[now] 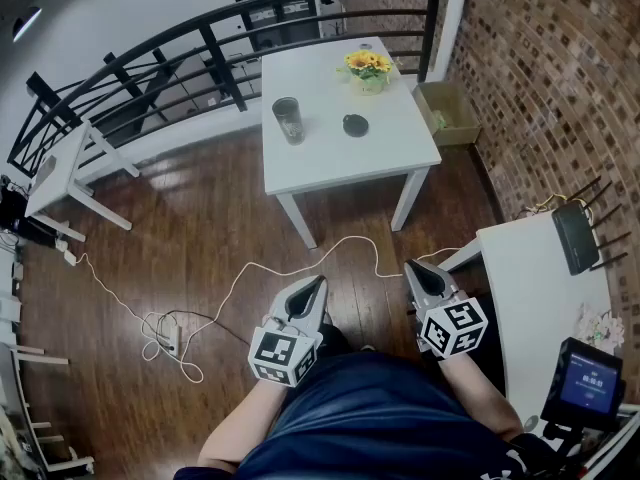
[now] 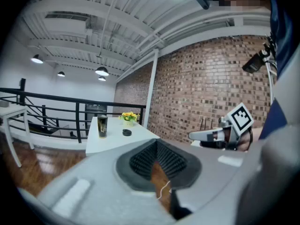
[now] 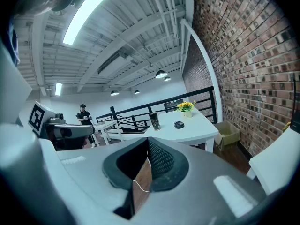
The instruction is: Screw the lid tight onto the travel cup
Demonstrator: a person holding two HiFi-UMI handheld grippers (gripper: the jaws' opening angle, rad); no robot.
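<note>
The travel cup [image 1: 288, 120] stands upright and uncovered on the white table [image 1: 385, 158] far ahead of me. Its black lid [image 1: 355, 125] lies flat on the table, a little to the cup's right. My left gripper [image 1: 317, 285] and right gripper [image 1: 413, 269] are held low over the wooden floor, close to my body and well short of the table; both are shut and hold nothing. The left gripper view has the cup [image 2: 102, 126] and lid [image 2: 126, 132] small in the distance. In the right gripper view the cup [image 3: 154, 121] and lid [image 3: 178, 124] are also distant.
A pot of yellow flowers [image 1: 368, 71] stands at the table's far side. A cardboard box [image 1: 450, 113] sits by the brick wall. A white cable and power strip [image 1: 170, 340] lie on the floor. A white desk with a router [image 1: 575, 236] is on my right. A person [image 3: 84, 116] stands far off.
</note>
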